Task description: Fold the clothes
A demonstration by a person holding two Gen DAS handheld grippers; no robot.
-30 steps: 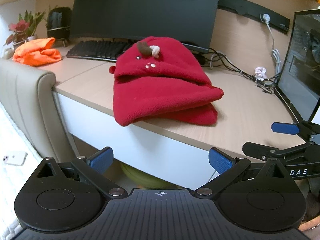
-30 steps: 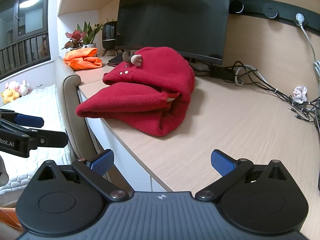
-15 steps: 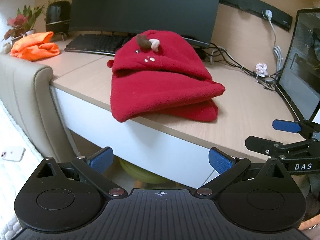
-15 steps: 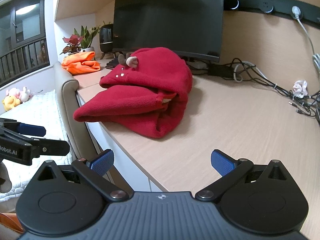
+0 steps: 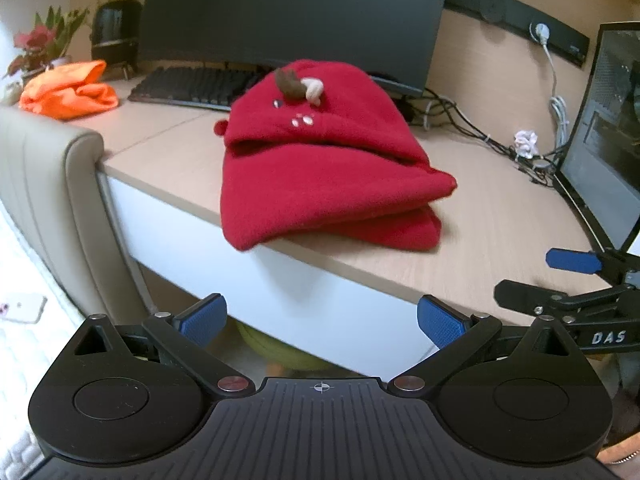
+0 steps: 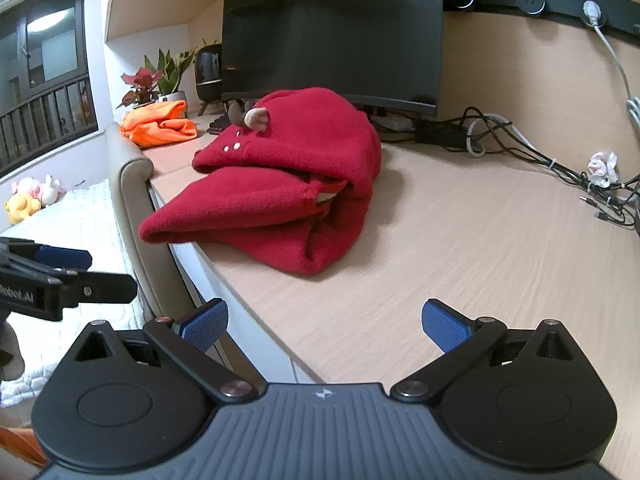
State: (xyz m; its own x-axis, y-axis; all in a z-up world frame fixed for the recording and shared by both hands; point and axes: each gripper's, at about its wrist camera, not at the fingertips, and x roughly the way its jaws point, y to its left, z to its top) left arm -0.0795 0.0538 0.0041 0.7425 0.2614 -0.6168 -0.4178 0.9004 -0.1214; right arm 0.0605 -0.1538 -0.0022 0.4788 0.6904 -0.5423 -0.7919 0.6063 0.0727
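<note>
A red fleece hooded garment (image 5: 320,168) lies folded in a thick stack at the front edge of the wooden desk (image 5: 500,216), its hood with small antlers on top; one corner hangs over the edge. The same garment (image 6: 280,192) shows from its right side in the right wrist view. My left gripper (image 5: 320,320) is open and empty, held below and in front of the desk edge. My right gripper (image 6: 324,320) is open and empty over the desk's front corner. Each gripper shows at the edge of the other's view.
An orange garment (image 5: 68,88) lies crumpled at the desk's far left near potted plants (image 6: 156,80). A monitor (image 5: 292,12), keyboard (image 5: 192,88), cables (image 6: 520,140) and a computer case (image 5: 604,140) line the back and right. A padded headboard (image 5: 44,184) and bed sit left.
Both grippers have drawn back slightly and shifted; the red garment stays folded and still. Both grippers remain open.
</note>
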